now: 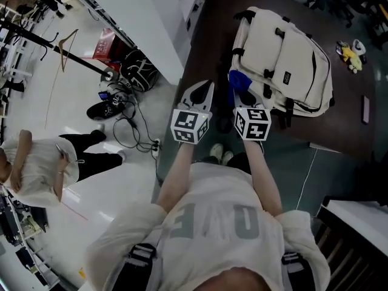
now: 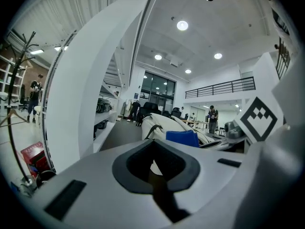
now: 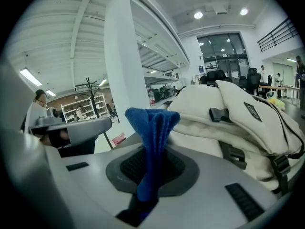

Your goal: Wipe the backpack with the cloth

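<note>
Person: pale short-sleeve T-shirt (image 1: pixel 212 217) w/ big grey letters on the front. Dark straps (image 1: pixel 140 256) w/ lighter bands at both shoulders. Light shoes (image 1: pixel 218 153). Tools: left claw (image 1: pixel 202 88) & right claw (image 1: pixel 244 91) have white-grey shells, dark textured pad surrounds, black slots on top. Each carries a white cube (image 1: pixel 190 125) w/ black square markers.

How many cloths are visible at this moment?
1: a blue fleecy cloth, pinched in the jaws of the right gripper, beside the cream fabric backpack on the dark table. Another could be hidden behind the backpack.
</note>
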Motion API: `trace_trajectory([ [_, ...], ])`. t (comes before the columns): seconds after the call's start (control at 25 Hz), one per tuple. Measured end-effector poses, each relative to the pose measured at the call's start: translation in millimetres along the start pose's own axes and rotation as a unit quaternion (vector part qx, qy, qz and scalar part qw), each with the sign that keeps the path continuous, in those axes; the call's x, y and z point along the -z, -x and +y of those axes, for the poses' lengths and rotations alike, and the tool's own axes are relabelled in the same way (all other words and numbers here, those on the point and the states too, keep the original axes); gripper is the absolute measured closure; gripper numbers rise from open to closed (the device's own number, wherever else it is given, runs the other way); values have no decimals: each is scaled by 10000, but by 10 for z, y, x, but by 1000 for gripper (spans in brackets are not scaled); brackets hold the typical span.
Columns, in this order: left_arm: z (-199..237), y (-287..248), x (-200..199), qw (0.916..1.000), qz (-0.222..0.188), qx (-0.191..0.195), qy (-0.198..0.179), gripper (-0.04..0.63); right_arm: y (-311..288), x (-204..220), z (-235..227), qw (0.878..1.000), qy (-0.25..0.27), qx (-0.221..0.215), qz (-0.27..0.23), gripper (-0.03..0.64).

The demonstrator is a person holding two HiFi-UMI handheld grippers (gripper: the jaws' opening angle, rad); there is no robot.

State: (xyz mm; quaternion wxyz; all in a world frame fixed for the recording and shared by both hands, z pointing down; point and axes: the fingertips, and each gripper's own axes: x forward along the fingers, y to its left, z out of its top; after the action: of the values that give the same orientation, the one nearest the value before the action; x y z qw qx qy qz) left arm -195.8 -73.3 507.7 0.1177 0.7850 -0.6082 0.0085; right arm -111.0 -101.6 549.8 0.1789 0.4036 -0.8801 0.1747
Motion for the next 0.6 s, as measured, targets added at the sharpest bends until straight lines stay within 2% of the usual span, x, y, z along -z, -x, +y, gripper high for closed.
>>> trace_trajectory([
  [0.16,-44,-18,12,9999,-2,111,39,591,102,30,-73,9999,-102,56,-45,578],
  [0.32,-167,-48,-43,9995,-39,301,-91,591,175,20,-180,9994,-311,85,-154,578],
  [0.6,-344,-172,-120,9993,-109,339,-72,591,305,74,-293,9995,-317,-7,-74,578],
])
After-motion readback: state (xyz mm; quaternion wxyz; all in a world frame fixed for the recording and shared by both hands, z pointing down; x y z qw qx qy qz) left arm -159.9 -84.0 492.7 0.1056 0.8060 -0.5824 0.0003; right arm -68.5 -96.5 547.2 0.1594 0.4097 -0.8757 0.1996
